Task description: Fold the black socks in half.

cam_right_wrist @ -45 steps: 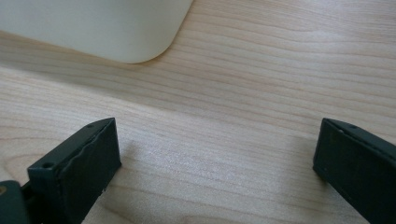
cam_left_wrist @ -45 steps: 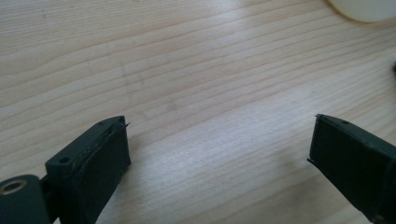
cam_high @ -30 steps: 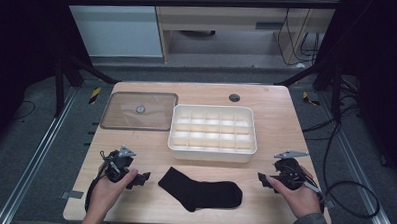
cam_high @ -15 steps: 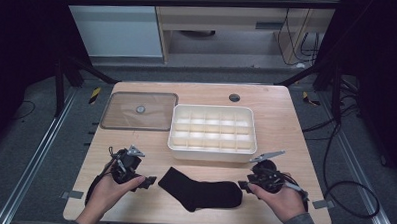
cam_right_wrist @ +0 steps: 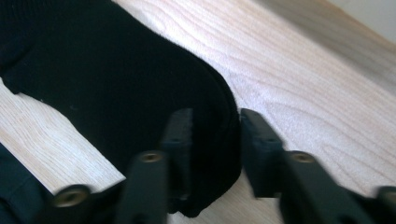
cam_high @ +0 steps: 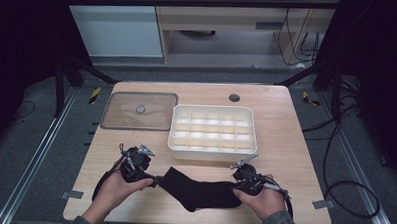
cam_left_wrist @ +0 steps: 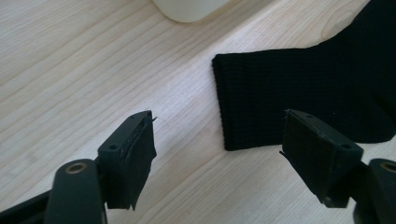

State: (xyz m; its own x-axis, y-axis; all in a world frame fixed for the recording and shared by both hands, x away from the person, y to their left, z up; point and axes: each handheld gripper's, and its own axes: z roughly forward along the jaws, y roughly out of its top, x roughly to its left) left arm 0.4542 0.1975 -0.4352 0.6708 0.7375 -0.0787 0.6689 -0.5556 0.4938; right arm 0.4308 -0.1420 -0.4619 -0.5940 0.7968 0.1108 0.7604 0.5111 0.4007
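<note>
While both hands rest at the near edge of the wooden table (cam_high: 295, 140), a black sock (cam_high: 199, 189) lies flat on it between them, its cuff end toward the left and its toe end toward the right. The left gripper (cam_high: 151, 179) sits just left of the cuff. In the left gripper view its jaws stand wide apart and have just been closing a little; the ribbed cuff of the sock (cam_left_wrist: 299, 93) lies on the wood ahead of them, with its near corner reaching into the gap, and neither pad touches the cloth. The right gripper (cam_high: 236, 186) is at the toe end. In the right gripper view its jaws have just been closing and now stand narrow, with the rounded toe of the sock (cam_right_wrist: 116, 79) between them; the fabric fills the gap and the pads look pressed on it, though that picture is blurred.

Farther back, past the sock, a white tray (cam_high: 211, 153) divided into many small compartments stands near the middle of the table. Left of it a clear lid (cam_high: 121, 114) with a small round knob lies flat.
</note>
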